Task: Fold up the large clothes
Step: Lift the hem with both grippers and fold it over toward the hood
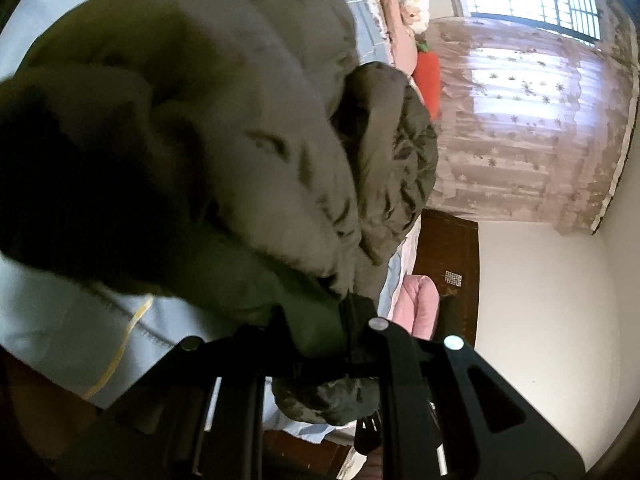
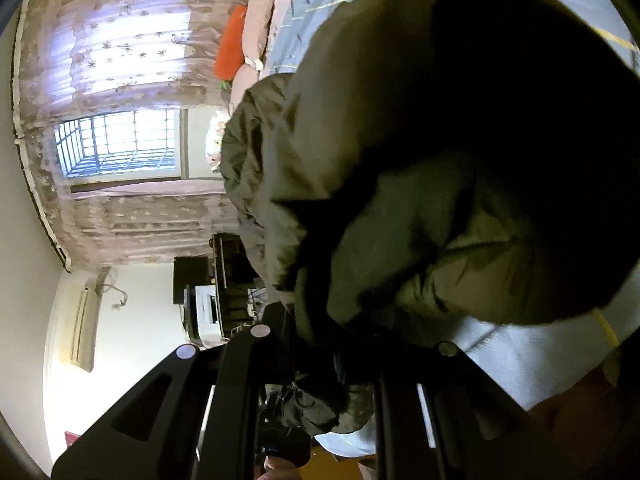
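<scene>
An olive-green padded jacket point(image 1: 224, 128) fills most of the left wrist view, bunched up close to the lens. My left gripper point(image 1: 340, 332) is shut on a fold of it, with cloth hanging below the fingers. The same jacket point(image 2: 460, 160) fills the right wrist view. My right gripper point(image 2: 344, 344) is shut on another fold of it. Both hold the jacket lifted above the pale blue bedsheet point(image 1: 52, 320), which also shows in the right wrist view point(image 2: 532, 364). The fingertips are hidden in the cloth.
Pink pillows and bedding point(image 1: 392, 4) and an orange cushion point(image 2: 230, 46) lie at the bed's far side. A dark wooden headboard point(image 1: 448, 264) and pink quilt point(image 1: 416, 304) are beside it. A curtained window point(image 2: 120, 144), a desk with a printer point(image 2: 208, 304) and an air conditioner point(image 2: 82, 328) stand beyond.
</scene>
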Demonstrator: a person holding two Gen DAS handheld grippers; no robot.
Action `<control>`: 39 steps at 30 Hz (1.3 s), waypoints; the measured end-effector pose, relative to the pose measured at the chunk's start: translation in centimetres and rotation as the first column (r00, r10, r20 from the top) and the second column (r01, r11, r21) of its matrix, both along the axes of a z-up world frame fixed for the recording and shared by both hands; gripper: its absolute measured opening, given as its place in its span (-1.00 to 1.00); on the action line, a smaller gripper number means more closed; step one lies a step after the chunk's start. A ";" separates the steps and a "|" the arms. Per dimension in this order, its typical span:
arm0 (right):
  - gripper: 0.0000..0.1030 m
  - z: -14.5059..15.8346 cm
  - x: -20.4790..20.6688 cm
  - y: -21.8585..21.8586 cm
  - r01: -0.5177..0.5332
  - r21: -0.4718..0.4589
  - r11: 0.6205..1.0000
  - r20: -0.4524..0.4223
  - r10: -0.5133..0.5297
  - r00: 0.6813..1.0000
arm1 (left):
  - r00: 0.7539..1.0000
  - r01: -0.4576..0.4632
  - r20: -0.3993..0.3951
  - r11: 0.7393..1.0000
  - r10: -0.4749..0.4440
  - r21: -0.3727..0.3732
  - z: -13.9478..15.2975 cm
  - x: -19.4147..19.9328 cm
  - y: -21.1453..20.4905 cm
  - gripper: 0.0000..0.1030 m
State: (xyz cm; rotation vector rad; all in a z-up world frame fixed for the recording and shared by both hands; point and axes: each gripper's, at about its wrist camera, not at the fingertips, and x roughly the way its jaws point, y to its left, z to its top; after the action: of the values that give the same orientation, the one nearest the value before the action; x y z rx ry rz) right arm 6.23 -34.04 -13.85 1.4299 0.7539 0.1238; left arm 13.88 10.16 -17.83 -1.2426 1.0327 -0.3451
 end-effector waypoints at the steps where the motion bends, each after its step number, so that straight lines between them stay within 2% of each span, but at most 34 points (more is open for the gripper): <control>1: -0.74 0.4 0.4 -0.1 -0.001 -0.004 1.000 0.006 0.001 1.000 | 1.000 -0.001 0.008 1.000 0.001 0.001 0.2 0.2 0.1 -0.75; 11: -0.74 2.7 6.2 -1.3 -0.016 -0.008 1.000 0.022 0.016 1.000 | 0.999 0.007 0.051 0.999 -0.009 0.037 2.3 4.5 -0.2 -0.75; 22: -0.74 3.9 16.3 -3.1 -0.047 -0.039 0.998 0.019 0.048 0.999 | 0.995 0.056 0.070 0.990 -0.066 0.128 5.3 16.1 -2.5 -0.75; 25: -0.74 4.3 19.4 -3.5 -0.065 -0.076 0.995 0.022 0.067 0.997 | 0.994 0.074 0.070 0.986 -0.085 0.150 5.7 20.0 -3.3 -0.75; 34: -0.75 3.4 29.5 -4.2 -0.094 -0.176 0.980 0.000 0.096 0.995 | 0.992 0.105 0.045 0.973 -0.116 0.205 4.7 29.6 -4.1 -0.75; 39: -0.75 2.7 33.3 -4.2 -0.137 -0.260 0.956 -0.028 0.134 0.991 | 0.984 0.155 0.036 0.945 -0.172 0.286 4.2 34.2 -5.3 -0.67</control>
State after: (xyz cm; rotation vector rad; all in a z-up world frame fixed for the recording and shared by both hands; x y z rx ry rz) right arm 39.57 -38.21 -11.13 1.1287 0.8441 0.1183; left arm 48.06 4.82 -13.63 -0.8871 1.0941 -0.3472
